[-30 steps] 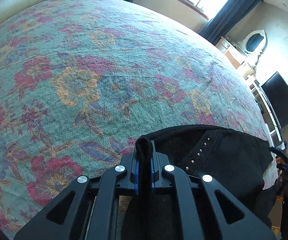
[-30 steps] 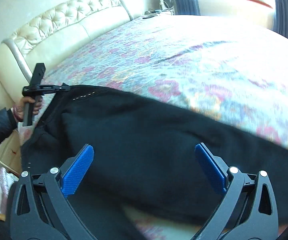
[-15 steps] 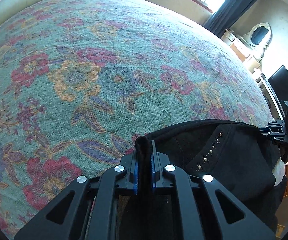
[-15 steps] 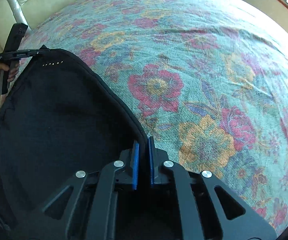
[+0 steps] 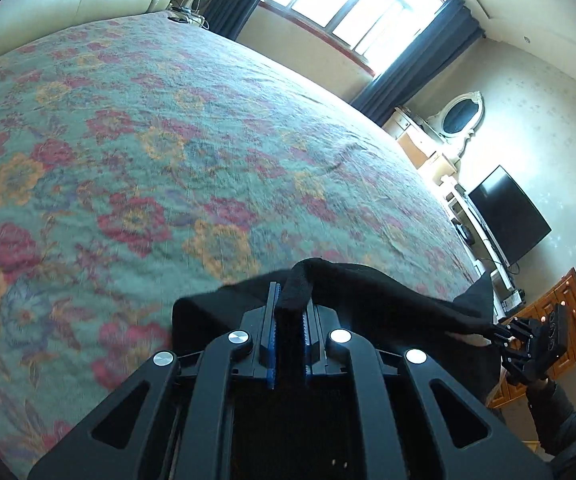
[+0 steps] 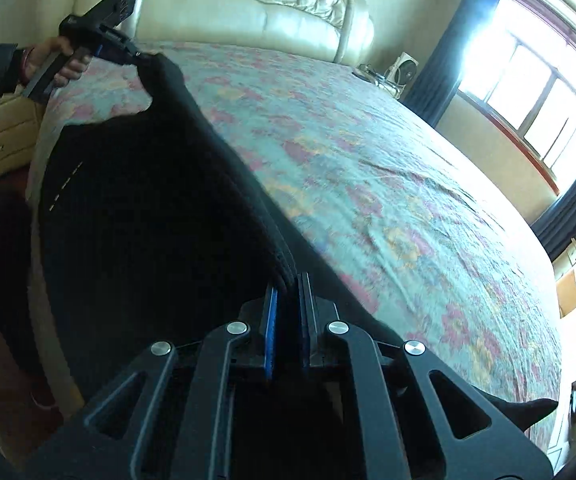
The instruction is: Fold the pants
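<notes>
Left gripper [image 5: 290, 316] and right gripper [image 6: 288, 308] each pinch pants [image 6: 147, 220] above bed [image 5: 147, 140]; thin bite may slip under pull.

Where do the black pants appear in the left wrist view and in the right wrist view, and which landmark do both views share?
Left wrist view: black pants at bottom centre, stretching right to the far gripper.
Right wrist view: the pants fill the lower left, rising to the far gripper at upper left.
Shared landmark: the floral bedspread under the window.
</notes>
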The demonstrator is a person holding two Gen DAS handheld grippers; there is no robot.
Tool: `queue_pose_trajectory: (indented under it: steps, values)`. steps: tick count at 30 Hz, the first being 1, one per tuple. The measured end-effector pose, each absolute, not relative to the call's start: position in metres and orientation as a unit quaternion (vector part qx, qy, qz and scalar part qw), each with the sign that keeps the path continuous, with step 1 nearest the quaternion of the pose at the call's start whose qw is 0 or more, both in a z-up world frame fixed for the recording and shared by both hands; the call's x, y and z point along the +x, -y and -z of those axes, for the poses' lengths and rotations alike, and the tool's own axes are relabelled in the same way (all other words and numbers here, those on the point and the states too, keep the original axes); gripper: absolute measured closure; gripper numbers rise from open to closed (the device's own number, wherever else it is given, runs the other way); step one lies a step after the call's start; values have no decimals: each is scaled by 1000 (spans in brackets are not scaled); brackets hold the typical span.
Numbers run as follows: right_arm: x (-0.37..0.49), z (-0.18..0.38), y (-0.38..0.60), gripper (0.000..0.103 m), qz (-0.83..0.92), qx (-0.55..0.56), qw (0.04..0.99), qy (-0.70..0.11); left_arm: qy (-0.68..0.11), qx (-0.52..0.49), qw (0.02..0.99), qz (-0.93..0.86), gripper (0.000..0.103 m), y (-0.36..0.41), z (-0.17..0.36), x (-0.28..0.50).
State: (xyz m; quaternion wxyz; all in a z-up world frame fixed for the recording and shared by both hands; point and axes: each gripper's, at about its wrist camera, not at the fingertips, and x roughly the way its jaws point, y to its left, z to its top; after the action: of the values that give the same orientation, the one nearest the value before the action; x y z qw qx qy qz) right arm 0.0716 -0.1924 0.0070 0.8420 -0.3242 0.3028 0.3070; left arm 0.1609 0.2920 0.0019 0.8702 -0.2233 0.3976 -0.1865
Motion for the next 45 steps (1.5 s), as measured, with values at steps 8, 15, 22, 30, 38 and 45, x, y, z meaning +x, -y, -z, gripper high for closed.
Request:
queue_pose_trajectory:
  steps: [8,15,22,30,38,45]
  values:
    - [10,45,192,47,-360,-223,808,-410,-469,-240,846,81,46,-300,49,61]
    - [48,33,277,34,-262,184,831,-455,-405,-345,842,87,30,-273,28,54]
    - [52,72,328,34,-162,417,775,-447,-420,-392,818,29,30,-250,52,83]
    - [44,78,327,34,-120,466,771,-417,-419,-410,809,-39,86,-251,68,94]
    - [21,90,341,34,-54,506,764,-396,-400,-446,800,-39,91,-262,77,84]
    - [34,99,337,96,-62,480,777,-402,-382,-440,811,-46,96,-257,66,75]
